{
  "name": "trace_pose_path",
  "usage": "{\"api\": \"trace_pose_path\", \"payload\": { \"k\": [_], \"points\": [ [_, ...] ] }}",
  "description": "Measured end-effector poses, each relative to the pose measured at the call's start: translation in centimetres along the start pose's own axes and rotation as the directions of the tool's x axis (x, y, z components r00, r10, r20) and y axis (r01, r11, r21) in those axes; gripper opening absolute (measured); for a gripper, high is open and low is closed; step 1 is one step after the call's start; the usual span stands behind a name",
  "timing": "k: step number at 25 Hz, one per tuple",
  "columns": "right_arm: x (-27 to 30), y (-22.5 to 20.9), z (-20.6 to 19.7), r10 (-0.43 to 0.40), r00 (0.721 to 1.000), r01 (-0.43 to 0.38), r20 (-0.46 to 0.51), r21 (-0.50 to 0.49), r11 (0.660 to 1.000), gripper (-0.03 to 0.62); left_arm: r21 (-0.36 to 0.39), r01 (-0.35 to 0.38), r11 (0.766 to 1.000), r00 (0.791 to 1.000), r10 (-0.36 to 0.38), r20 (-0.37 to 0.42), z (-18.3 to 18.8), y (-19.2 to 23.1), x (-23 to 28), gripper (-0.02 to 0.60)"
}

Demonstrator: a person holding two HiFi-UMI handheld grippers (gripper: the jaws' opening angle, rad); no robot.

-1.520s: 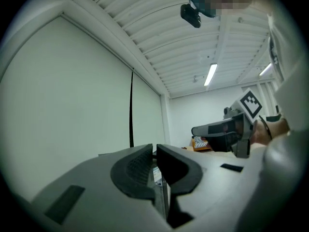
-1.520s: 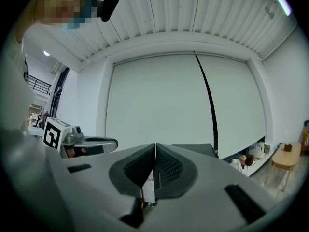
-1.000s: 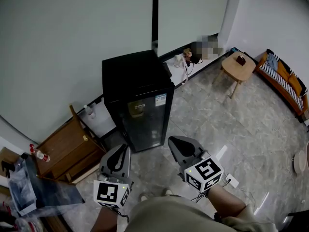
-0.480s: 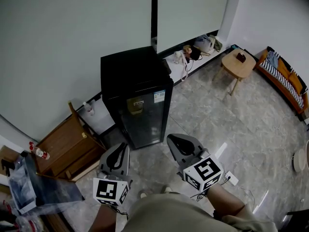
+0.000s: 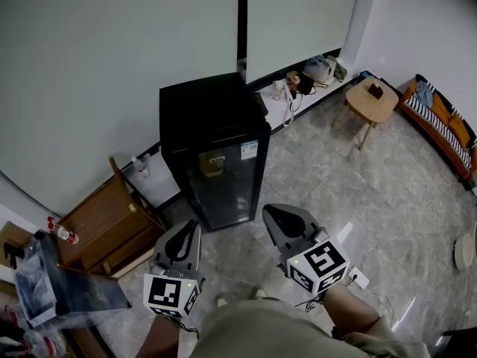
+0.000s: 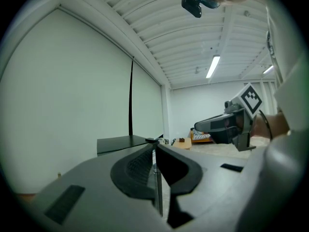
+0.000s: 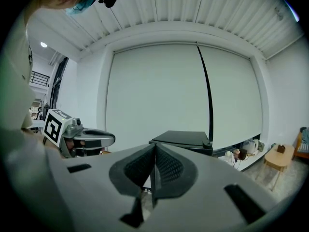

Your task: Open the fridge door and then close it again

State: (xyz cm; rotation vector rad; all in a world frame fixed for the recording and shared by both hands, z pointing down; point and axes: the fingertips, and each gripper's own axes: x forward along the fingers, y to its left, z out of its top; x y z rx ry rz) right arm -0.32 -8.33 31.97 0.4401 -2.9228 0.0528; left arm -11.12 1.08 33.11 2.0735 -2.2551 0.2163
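left gripper (image 5: 181,245): fingers together, empty | right gripper (image 5: 285,223): fingers together, empty

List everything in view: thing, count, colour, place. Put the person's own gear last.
fridge: one, black, centre, against the wall, door shut
wooden cabinet: one, brown, left of the fridge
bottle: one, clear with a red cap, far left
round table: one, light wood, upper right
sofa: one, orange with a striped cover, right edge
power strip: one, white, on the floor by the right tongs
left tongs: one, grey, lower left, shut and empty, short of the fridge
right tongs: one, grey, lower right of centre, shut and empty, short of the fridge
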Motion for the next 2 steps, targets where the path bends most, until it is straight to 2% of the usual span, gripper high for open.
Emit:
{"api": "trace_pose_path", "payload": {
  "k": [2],
  "points": [
    [-0.07, 0.08, 0.01, 0.004, 1.0, -0.004, 0.0, -0.004, 1.0, -0.003, 0.0, -0.002, 1.0, 1.0, 0.002, 0.001, 0.08, -0.08, -0.13, 0.026]
  ]
}}
